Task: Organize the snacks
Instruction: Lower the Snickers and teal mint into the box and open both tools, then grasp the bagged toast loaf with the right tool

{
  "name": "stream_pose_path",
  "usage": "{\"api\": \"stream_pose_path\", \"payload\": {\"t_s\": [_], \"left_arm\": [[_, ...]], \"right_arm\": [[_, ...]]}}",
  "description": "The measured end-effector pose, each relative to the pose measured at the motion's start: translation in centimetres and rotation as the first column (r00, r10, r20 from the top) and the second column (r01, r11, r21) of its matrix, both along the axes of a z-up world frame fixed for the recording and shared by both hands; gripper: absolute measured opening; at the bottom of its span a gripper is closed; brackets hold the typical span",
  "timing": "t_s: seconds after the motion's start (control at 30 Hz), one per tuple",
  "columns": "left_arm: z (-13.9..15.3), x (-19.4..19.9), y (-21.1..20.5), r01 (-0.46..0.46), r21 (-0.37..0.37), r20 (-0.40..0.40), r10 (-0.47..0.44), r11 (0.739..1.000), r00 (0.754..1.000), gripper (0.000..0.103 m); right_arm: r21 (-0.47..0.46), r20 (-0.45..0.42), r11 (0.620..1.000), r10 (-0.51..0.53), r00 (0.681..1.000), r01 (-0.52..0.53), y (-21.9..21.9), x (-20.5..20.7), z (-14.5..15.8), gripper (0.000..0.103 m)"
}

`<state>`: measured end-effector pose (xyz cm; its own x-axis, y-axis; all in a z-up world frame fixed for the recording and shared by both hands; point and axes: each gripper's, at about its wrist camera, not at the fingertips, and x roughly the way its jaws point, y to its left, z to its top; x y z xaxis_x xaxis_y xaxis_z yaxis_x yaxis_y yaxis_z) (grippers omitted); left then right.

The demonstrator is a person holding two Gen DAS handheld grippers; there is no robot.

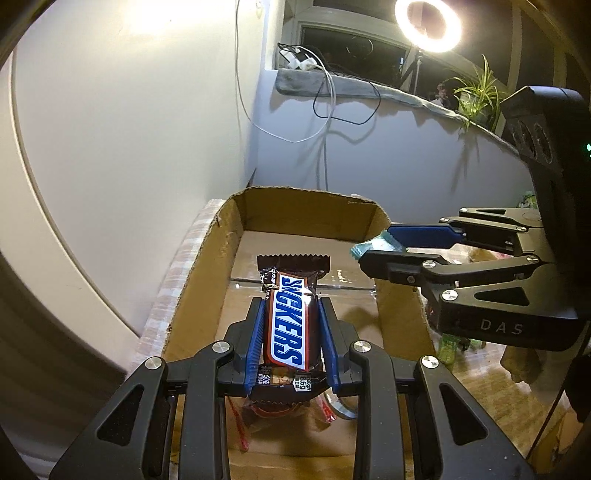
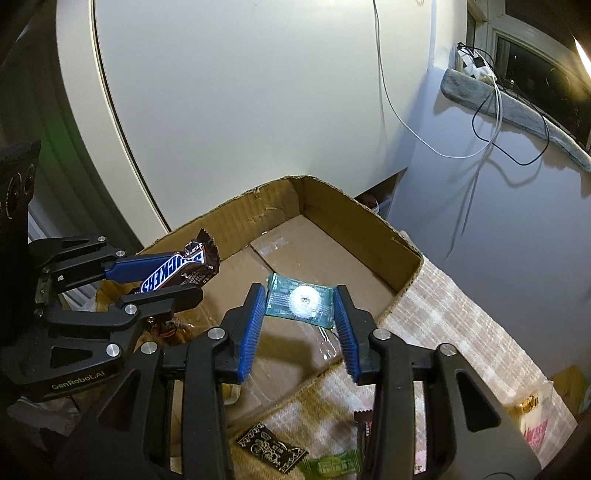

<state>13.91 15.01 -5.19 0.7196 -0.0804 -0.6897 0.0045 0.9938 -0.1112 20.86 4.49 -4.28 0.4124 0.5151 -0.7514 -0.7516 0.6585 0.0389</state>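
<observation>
Left hand-held gripper (image 1: 291,332): blue pads pinching a Snickers bar (image 1: 290,323) across its width, bar lengthwise along the fingers, serrated brown end projecting forward; held above the floor of the cardboard box (image 1: 402,310), not touching it. Same bar seen from the right wrist view (image 2: 177,275), tilted upward over the box's near-left corner.

Right hand-held gripper (image 2: 300,314): jaws part-spread, a small teal packet (image 2: 299,300) between the fingertips; glare spot on its wrapper. Cannot tell whether the pads press on the packet or only flank it. Packet over the box floor, toward the near-right wall; in the left wrist view, its pale teal end (image 1: 373,246) protruding past the blue pad, above the box's right wall.

Cardboard box: open-topped, low-walled, tape strip shining on its floor; standing on a checked cloth (image 2: 480,332) covering the surface, back corner near the wall.

Loose on the cloth before the box: black gold-patterned sachet (image 2: 271,448), green wrapped sweet (image 2: 330,465).

Background: ring light (image 1: 428,24), potted plant (image 1: 476,94), hanging cables (image 1: 325,107) at a window ledge.
</observation>
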Motion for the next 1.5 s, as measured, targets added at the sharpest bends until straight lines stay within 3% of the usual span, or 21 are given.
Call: {"api": "stream_pose_path", "payload": {"t_s": [0.03, 0.17, 0.23, 0.4, 0.53, 0.67, 1.1, 1.5], "left_arm": [[0.0, 0.0, 0.1, -0.003, 0.0, 0.0, 0.003, 1.0, 1.0, 0.03], [0.3, -0.3, 0.1, -0.009, 0.013, 0.011, 0.009, 1.0, 1.0, 0.053], [0.4, -0.3, 0.2, -0.014, 0.012, 0.015, 0.014, 1.0, 1.0, 0.053], [0.6, -0.4, 0.1, -0.018, 0.016, 0.024, 0.017, 1.0, 1.0, 0.054], [0.9, -0.8, -0.4, -0.011, 0.021, 0.03, 0.01, 1.0, 0.999, 0.061], [1.3, -1.0, -1.1, -0.005, 0.017, 0.033, 0.004, 1.0, 0.999, 0.068], [2.1, -0.9, -7.0, 0.09, -0.039, 0.04, -0.089, 0.995, 0.995, 0.079], [0.2, 1.1, -13.8, 0.195, -0.102, -0.013, -0.197, 0.976, 0.98, 0.079]], "right_arm": [[0.001, 0.0, 1.0, -0.001, 1.0, 0.001, -0.1, 0.1, 0.0, 0.05], [0.004, 0.007, 1.0, -0.01, 1.0, 0.01, -0.2, 0.1, 0.1, 0.058], [0.006, 0.011, 1.0, -0.015, 1.0, 0.015, -0.4, 0.1, 0.3, 0.059], [0.017, 0.027, 0.999, -0.035, 0.999, 0.034, -1.3, 0.1, 0.9, 0.073], [0.023, 0.029, 0.998, -0.055, 0.998, 0.054, -2.3, 0.1, 1.4, 0.075], [0.039, 0.02, 0.996, -0.081, 0.997, 0.08, -4.1, 0.2, 1.8, 0.087], [0.054, -0.054, 0.979, -0.192, 0.98, 0.195, -14.3, 1.5, 1.9, 0.088], [0.073, -0.228, 0.936, -0.322, 0.919, 0.346, -25.1, 6.1, -0.9, 0.088]]}}
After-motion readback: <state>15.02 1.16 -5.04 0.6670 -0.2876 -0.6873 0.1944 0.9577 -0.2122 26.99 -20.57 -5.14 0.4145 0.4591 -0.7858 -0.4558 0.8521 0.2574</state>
